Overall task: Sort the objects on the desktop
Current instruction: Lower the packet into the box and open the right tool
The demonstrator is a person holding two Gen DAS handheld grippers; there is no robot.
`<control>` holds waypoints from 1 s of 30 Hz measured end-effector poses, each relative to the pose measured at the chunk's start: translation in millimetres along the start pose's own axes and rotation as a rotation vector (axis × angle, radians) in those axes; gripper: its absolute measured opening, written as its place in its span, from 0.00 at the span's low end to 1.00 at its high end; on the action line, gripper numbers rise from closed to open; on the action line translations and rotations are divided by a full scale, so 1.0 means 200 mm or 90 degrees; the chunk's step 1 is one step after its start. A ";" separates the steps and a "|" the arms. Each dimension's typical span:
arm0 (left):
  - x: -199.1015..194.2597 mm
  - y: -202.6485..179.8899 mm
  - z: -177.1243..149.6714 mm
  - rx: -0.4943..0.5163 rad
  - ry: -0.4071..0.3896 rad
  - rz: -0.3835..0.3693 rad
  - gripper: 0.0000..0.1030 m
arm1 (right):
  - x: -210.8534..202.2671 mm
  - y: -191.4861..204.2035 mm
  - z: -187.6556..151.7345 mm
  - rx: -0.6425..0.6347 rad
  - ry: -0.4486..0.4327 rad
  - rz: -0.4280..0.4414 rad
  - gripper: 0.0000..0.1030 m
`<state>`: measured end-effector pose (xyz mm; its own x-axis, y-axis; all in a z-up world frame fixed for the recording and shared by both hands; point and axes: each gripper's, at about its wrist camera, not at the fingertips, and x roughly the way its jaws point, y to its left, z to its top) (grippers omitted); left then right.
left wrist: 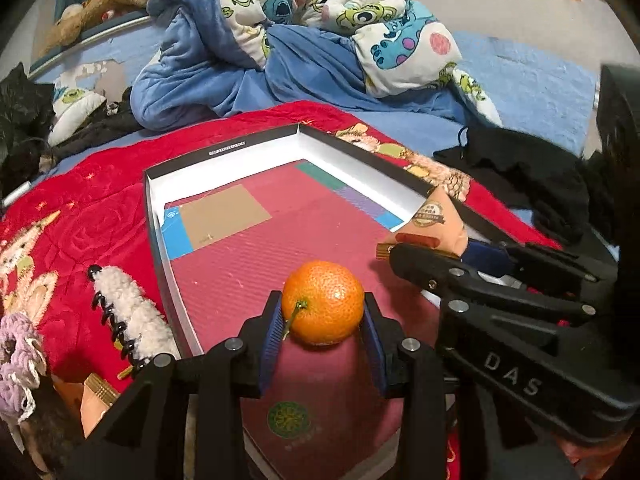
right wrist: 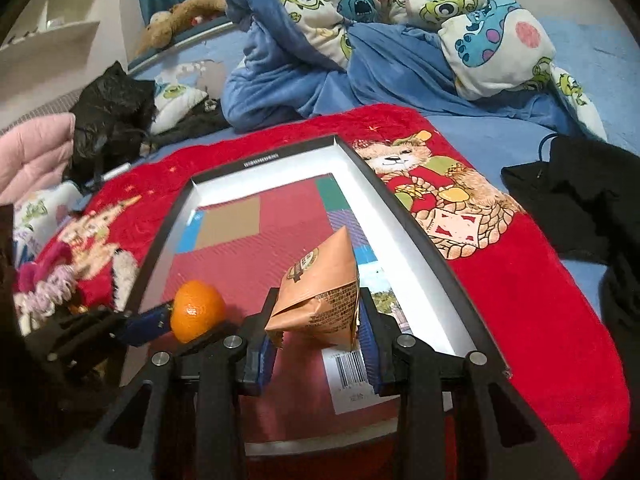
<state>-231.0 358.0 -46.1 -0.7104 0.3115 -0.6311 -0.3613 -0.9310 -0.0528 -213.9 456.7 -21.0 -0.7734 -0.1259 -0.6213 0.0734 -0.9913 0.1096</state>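
now: fruit and snack carried in over the sorting box

presently a round orange mandarin with a short green stalk (left wrist: 323,303) is clamped between the blue pads of the left gripper (left wrist: 323,320), and it is held just above the near end of the shallow black-rimmed cardboard box with white walls (left wrist: 154,216). a crinkled orange pyramid-shaped snack packet (right wrist: 318,294) is pinched at its lower edges by the right gripper (right wrist: 318,332), beside the mandarin and nearer the box's right wall. both items are carried clear of the floor of the box, as far as can be judged; contact beneath them cannot be seen.

the floor of the box is lined with a maroon ribbed mat bearing coloured patches: a tan rectangle (left wrist: 224,216) at the far left, with green and purple ones along the right. the step in hand is judged to be the placing of each item on its own patch. it would be done well if the two grippers were kept apart so that they are not knocked together, if each item were lowered until it rests before the pads are eased off, and if the mandarin were set stalk-side steady so that it is not left to roll. a fluffy white hair claw with black teeth (left wrist: 128,316) lies outside the box on the red plush blanket (left wrist: 92,192), unsorted.
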 end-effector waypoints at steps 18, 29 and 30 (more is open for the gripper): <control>0.00 -0.03 -0.02 0.023 0.010 0.027 0.37 | 0.05 0.01 -0.03 -0.014 0.018 -0.015 0.38; -0.03 -0.02 -0.03 0.018 -0.008 0.047 0.42 | 0.01 0.03 -0.03 -0.019 -0.013 0.007 0.50; -0.03 -0.02 -0.03 0.018 -0.011 0.048 0.42 | 0.00 0.03 -0.03 -0.021 -0.018 0.003 0.59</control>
<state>-221.1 357.8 -46.7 -0.7468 0.2441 -0.6187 -0.3226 -0.9464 0.0159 -209.2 450.1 -25.4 -0.7906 -0.1304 -0.5983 0.0980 -0.9914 0.0865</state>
